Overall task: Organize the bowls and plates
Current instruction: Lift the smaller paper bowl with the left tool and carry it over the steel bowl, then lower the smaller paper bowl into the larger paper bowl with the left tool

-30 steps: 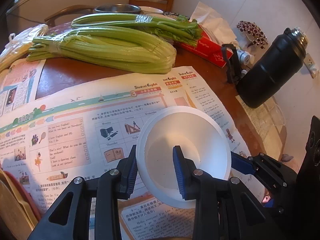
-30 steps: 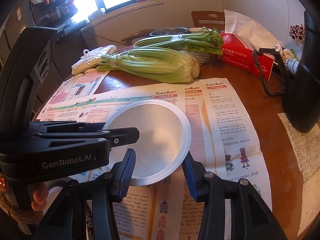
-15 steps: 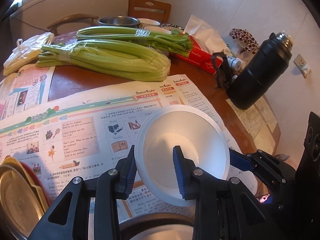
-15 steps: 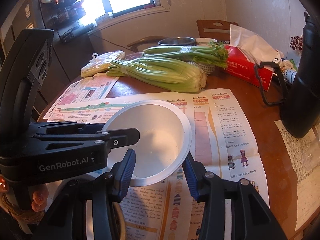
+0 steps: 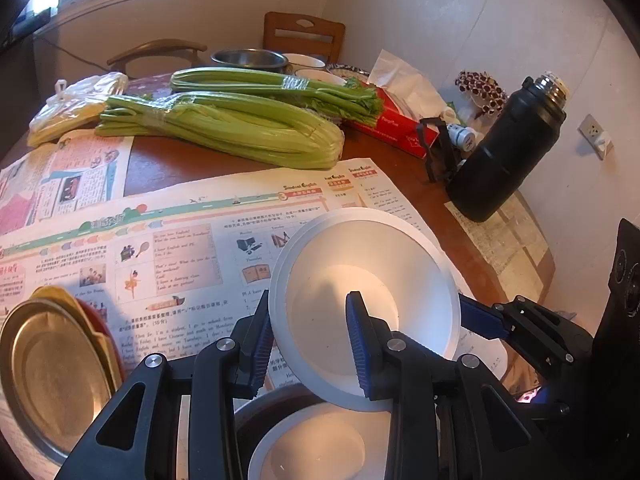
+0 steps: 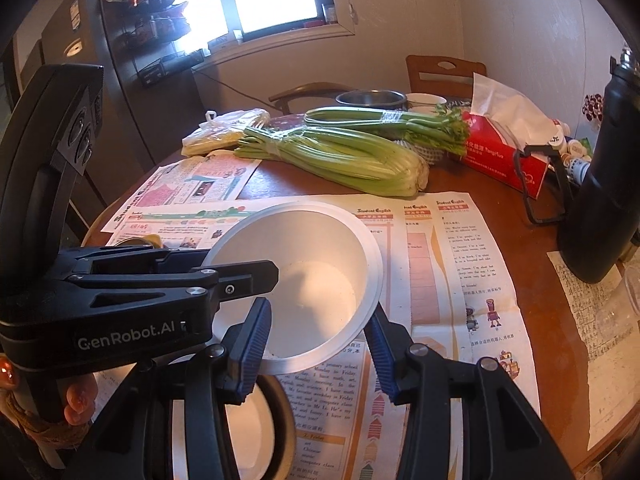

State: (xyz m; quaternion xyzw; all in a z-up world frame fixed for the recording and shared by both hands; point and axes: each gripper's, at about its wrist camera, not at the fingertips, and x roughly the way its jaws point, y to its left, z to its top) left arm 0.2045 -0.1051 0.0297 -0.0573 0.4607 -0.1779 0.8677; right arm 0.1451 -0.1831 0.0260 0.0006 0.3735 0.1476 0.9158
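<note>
Both grippers hold one white bowl point(image 5: 360, 256) tilted above the newspaper-covered table. My left gripper point(image 5: 309, 300) is shut on its near-left wall, with one pad outside and one inside. My right gripper point(image 6: 319, 308) is shut on the near-right wall of the white bowl point(image 6: 304, 248), and its blue finger point(image 5: 480, 320) shows at the bowl's right edge. Below the held bowl sits a dark bowl point(image 5: 256, 412) with a white bowl point(image 5: 316, 444) nested in it. A metal plate point(image 5: 52, 368) tops a small stack of plates at the near left.
Two celery bunches point(image 5: 224, 128) lie across the table's middle, with a plastic bag point(image 5: 76, 104) to their left. A red tissue box point(image 5: 396, 128) and a black flask point(image 5: 508, 152) stand to the right. A steel bowl point(image 5: 248, 60) and chairs are at the far edge.
Both grippers have lifted and drawn back with the white bowl in them. The dark bowl with its white inner bowl and the plate stack have come into view below.
</note>
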